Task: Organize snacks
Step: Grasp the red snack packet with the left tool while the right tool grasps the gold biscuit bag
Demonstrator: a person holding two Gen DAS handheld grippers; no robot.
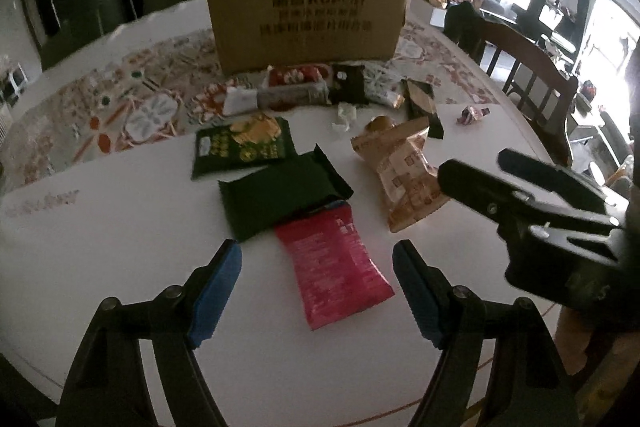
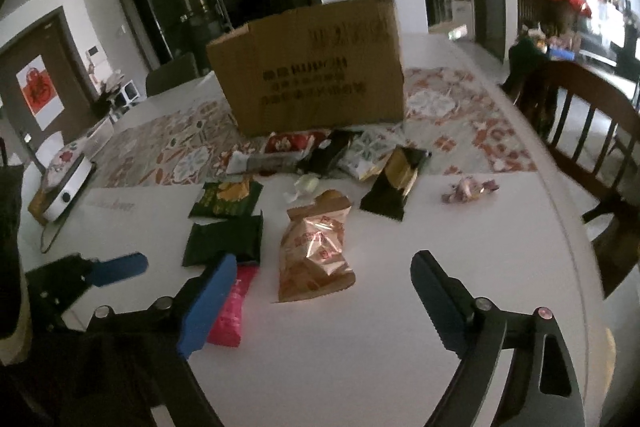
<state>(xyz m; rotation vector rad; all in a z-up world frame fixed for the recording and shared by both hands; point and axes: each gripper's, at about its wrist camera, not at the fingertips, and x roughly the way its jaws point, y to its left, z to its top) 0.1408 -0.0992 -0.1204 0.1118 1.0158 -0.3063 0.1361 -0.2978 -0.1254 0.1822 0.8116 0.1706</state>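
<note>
Jaws wide on both grippers, left gripper [image 1: 316, 291] over pink packet [image 1: 336, 267]

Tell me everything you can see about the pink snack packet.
The pink snack packet is a flat, glossy plastic pouch with small pale print that is too blurred to read. It lies on the white table, nearest the cameras. Its far end is tucked under the dark green packet. No hand-held gripper touches it.
</note>
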